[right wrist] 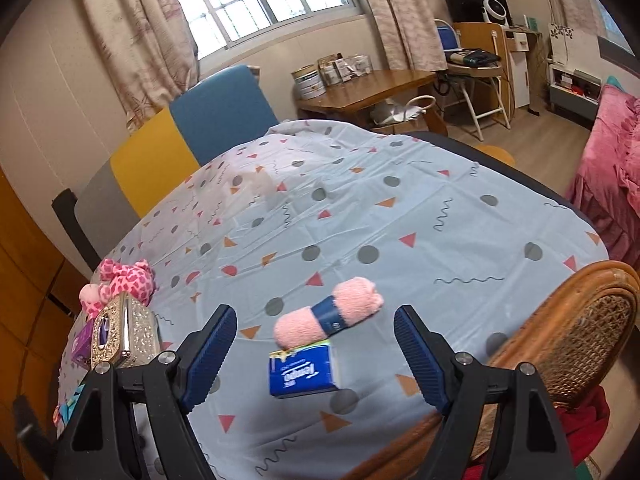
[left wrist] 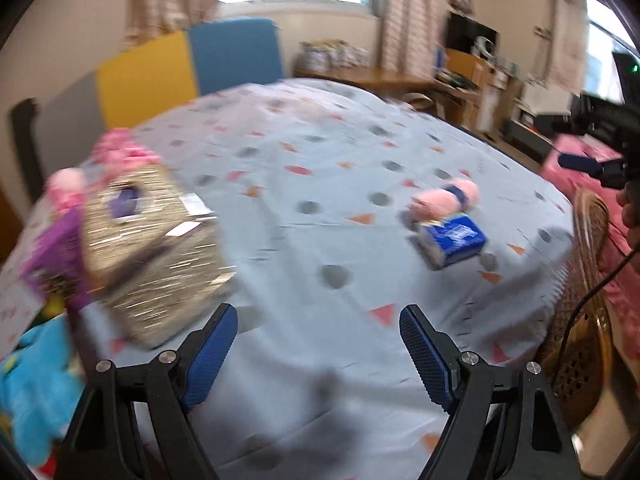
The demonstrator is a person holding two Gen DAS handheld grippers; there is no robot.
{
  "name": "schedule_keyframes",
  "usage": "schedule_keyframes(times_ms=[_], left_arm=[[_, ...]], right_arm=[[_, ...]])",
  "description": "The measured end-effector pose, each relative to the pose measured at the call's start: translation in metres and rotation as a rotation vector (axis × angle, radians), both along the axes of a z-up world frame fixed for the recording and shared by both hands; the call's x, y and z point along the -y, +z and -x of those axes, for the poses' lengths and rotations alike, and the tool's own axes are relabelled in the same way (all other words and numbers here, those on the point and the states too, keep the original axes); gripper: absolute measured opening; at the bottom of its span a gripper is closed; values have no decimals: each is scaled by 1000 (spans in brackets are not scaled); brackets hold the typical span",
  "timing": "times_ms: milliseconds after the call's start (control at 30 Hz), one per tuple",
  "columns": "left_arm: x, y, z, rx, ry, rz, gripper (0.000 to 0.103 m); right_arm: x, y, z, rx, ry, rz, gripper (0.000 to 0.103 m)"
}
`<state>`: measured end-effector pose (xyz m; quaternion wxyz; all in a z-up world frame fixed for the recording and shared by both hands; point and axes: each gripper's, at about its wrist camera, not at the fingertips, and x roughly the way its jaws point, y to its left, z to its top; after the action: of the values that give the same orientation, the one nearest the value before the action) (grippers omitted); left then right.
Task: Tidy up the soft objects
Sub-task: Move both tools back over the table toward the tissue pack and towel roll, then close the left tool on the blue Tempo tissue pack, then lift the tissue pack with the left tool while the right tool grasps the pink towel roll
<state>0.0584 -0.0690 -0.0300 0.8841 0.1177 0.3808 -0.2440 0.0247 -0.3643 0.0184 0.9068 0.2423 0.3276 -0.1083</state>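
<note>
both grippers wide over the spotted cloth

at the far left edge a pink plush (right wrist: 122,280) lies behind a glittery tissue box (right wrist: 124,334), with a purple pack (right wrist: 82,346) just beside the box; the left view is blurred; the left gripper (left wrist: 318,354) hangs wide apart, holding nothing, over the cloth (left wrist: 312,152); nearer the right, a pink towel roll (right wrist: 330,316) with a blue band touches a blue tissue pack (right wrist: 304,372) on its near side; the right gripper (right wrist: 316,356) is spread wide, empty, the pack between its fingers in view; a wicker chair (right wrist: 576,332) stands at the right.
</note>
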Motion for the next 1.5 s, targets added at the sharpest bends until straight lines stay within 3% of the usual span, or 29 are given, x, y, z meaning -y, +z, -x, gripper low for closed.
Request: schedule_keyframes(times_ms=[167,300,433,700,733,767,800,833,900,967,1133,1300,1500], left_arm=[[63,-12,-17,-102,-114,32,93],[110,-19,-32,-176,-149,63,94],[143,-26,-45,-267,-137,93,97],[186,-57,-71,-370,-69,38,99],[189,-62,-74,-384,-58,38,98],[191,-67,-77,-398,-51,37,89],[189,-71,-79,-409,-44,36,76],[187,-74,-79,-421,-39,41,77],[178,-70,-73,-354,-60,34,76],[161,-69,-68,-339,-82,36,76],[99,-69,-49,-285,-47,39,77],[35,-68,-26,-226,30,30,77],[-11,-71,-7,-195,100,60,77]], right_arm=[[12,-1,5,5,-11,-19,82],[15,-3,5,1,4,-21,82],[16,-7,4,-15,24,-8,83],[19,-13,2,-35,49,-9,83],[20,-14,1,-39,49,-9,83],[21,-15,0,-42,48,-10,83],[22,-15,-1,-46,44,-12,83],[23,-15,-2,-49,40,-12,83],[25,-15,-5,-56,36,-13,83],[26,-16,-12,-79,43,-26,83],[25,-28,-39,-159,76,-152,83],[24,-59,-80,-272,37,-365,82],[21,-115,-127,-469,-97,-402,82]])
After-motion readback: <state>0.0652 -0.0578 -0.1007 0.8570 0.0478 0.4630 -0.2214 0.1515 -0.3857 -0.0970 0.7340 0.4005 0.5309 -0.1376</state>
